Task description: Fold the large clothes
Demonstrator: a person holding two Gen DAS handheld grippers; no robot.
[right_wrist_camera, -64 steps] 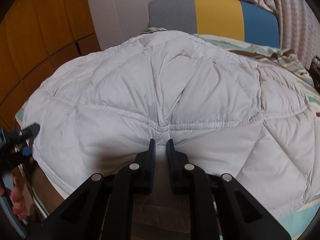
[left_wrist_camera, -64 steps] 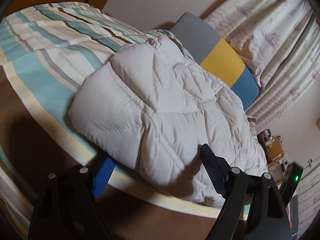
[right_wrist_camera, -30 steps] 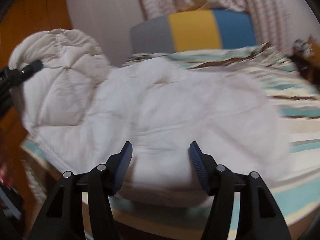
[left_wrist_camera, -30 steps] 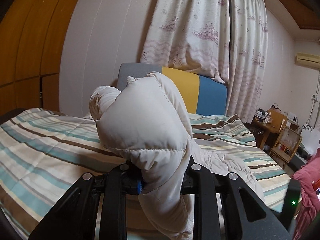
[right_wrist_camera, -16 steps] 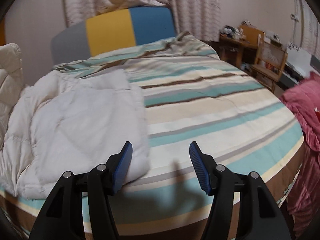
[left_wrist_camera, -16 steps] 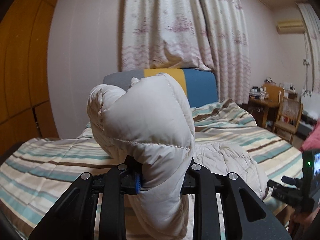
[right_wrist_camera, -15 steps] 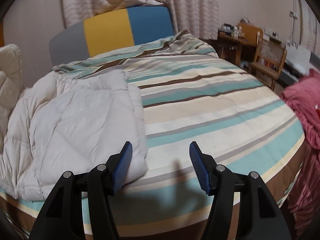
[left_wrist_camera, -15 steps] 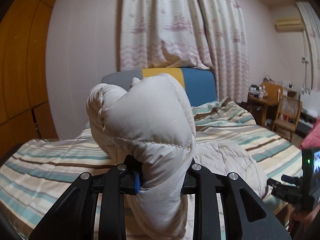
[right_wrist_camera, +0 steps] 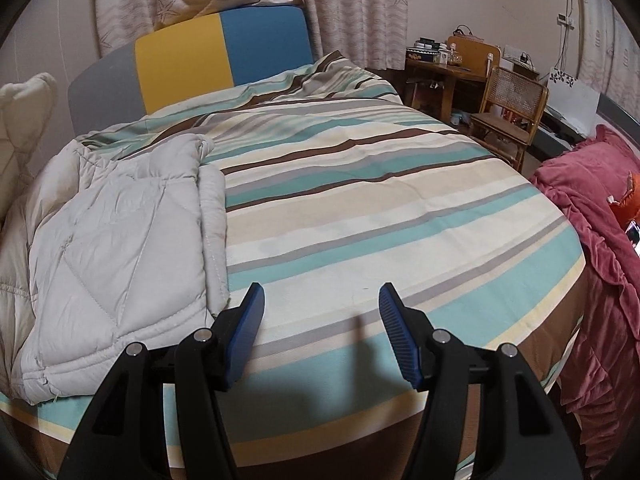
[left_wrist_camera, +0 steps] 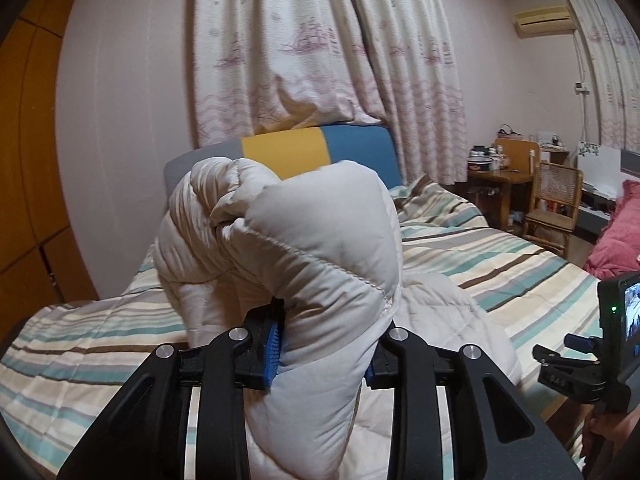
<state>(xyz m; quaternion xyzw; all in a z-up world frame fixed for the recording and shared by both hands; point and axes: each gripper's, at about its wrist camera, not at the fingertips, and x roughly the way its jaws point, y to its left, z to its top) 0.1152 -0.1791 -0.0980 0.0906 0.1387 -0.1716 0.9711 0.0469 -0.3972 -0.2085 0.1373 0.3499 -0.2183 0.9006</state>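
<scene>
Left gripper [left_wrist_camera: 320,354] easing on bunched quilt [right_wrist_camera: 116,248], lying lengthwise toward headboard [right_wrist_camera: 224,44]; right gripper [right_wrist_camera: 320,334] wide, empty

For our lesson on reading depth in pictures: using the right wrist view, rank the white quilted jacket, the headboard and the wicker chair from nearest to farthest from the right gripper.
From the right gripper:
1. White quilted jacket, beside the left fingertip, on the bed's near left.
2. Wicker chair, beyond the bed's right side.
3. Headboard, at the bed's far end; its gap to the chair is not large.
</scene>
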